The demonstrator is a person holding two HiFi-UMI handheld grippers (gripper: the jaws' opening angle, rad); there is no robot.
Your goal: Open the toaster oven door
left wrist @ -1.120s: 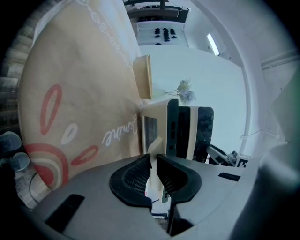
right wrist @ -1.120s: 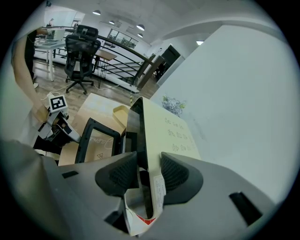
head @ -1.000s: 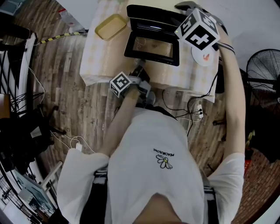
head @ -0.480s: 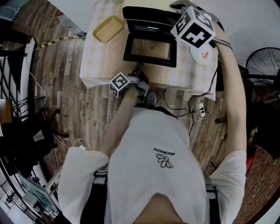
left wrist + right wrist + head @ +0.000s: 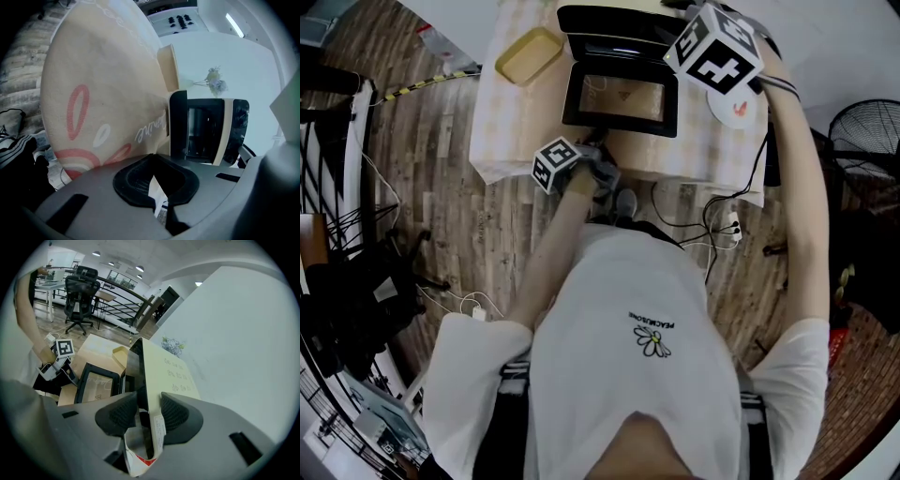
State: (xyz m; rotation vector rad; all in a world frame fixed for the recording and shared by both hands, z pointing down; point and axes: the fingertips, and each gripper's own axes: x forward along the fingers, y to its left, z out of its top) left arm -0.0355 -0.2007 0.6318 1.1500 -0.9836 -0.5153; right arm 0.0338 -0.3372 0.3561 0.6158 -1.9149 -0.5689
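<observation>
The cloth-covered bench (image 5: 517, 122) is occupied by a toaster oven (image 5: 619, 66), a yellow tray (image 5: 528, 54) and a white plate (image 5: 738, 112).

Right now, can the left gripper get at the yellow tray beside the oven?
Probably yes: only bare tablecloth lies between the left gripper and the yellow tray, left of the open oven door. Its jaws are shut, though.

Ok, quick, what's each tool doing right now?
Left tool: closed, nothing held.
Right tool: clamped on the toaster oven.
</observation>
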